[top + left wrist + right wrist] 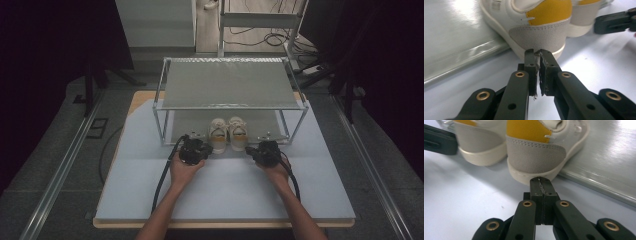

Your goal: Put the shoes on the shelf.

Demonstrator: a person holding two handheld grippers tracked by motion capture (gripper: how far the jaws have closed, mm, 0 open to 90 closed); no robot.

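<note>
At the front edge of the metal rack (227, 90), we hold both tools low on the white table (225, 195). The left gripper (537, 53), jaws together on nothing, points at the heel of the left shoe (541, 32); the right gripper (541, 180), likewise pressed together and empty, sits just short of the heel of the right shoe (534, 155). The white, yellow-heeled pair stands side by side on the rack's lower shelf (456, 42), heels toward us, between our two hands.
</note>
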